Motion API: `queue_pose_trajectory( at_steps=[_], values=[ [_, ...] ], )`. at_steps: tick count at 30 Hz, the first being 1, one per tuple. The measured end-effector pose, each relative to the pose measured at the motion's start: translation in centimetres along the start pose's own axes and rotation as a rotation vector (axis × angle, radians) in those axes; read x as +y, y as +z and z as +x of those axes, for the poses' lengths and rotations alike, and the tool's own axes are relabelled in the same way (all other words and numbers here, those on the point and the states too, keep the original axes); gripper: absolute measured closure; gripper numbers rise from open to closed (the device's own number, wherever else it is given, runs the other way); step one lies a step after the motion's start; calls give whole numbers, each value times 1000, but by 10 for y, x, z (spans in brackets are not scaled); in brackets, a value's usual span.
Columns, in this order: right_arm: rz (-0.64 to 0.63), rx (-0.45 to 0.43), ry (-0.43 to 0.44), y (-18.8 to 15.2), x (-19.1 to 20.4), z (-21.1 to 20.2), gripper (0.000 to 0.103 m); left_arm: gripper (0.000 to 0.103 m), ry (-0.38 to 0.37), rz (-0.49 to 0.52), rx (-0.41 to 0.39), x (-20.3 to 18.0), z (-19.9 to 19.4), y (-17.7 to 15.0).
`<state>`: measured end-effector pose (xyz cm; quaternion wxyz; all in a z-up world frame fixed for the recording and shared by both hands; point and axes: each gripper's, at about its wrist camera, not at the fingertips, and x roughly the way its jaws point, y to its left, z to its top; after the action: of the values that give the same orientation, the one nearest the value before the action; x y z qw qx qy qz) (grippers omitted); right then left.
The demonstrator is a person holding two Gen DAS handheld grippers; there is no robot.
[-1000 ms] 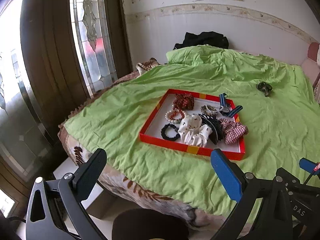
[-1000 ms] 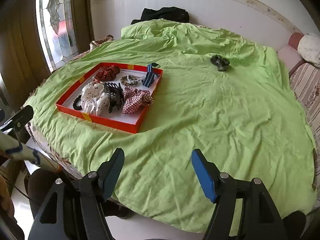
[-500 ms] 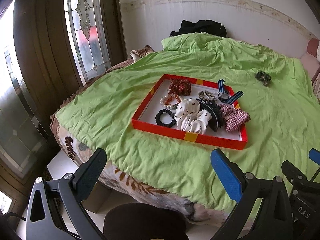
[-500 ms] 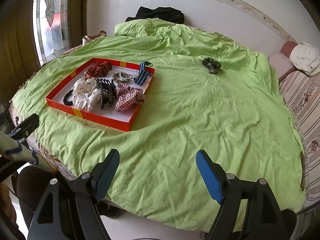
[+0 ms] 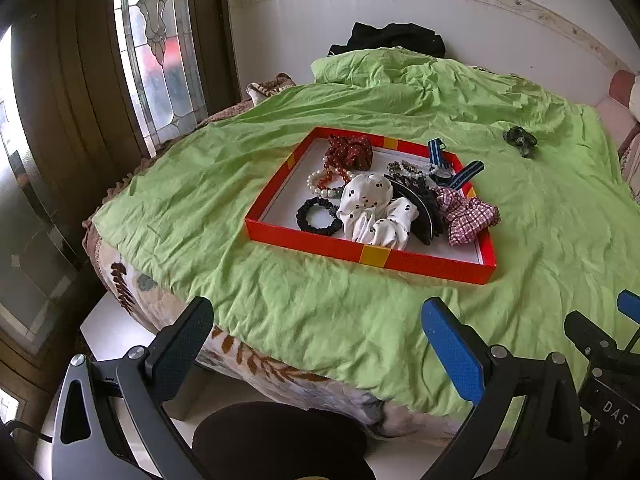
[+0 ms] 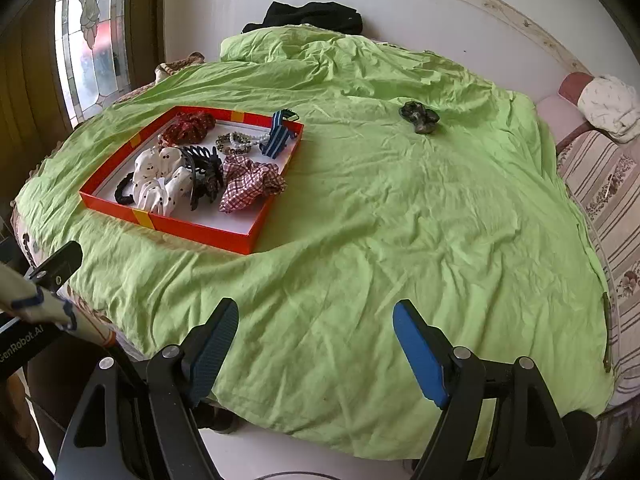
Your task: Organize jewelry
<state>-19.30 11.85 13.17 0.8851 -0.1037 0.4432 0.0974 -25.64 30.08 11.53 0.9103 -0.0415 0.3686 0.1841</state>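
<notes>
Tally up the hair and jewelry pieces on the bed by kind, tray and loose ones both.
Fabric scrunchies: 4, red dotted, white spotted, plaid, dark loose one
Plain black hair tie: 1
Black claw clip: 1
Beaded bracelets: about 3
Striped strap watch: 1
Total: about 10

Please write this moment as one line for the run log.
left hand-held gripper: open, empty | right hand-held gripper: open, empty | red cardboard tray: on green bedsheet | dark scrunchie: outside tray

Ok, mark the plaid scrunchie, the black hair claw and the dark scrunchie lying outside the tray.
plaid scrunchie (image 6: 250,184), right wrist view, middle folds
black hair claw (image 6: 204,174), right wrist view, teeth
dark scrunchie (image 6: 419,117), right wrist view, centre
</notes>
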Motion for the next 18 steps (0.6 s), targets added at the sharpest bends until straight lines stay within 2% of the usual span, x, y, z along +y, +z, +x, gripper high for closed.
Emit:
queue_pose_trajectory(
  at_steps=[18],
  values=[
    [-18,16,12,-3,8,5,17,0,-34,-39,26,7,5,-3]
  ],
)
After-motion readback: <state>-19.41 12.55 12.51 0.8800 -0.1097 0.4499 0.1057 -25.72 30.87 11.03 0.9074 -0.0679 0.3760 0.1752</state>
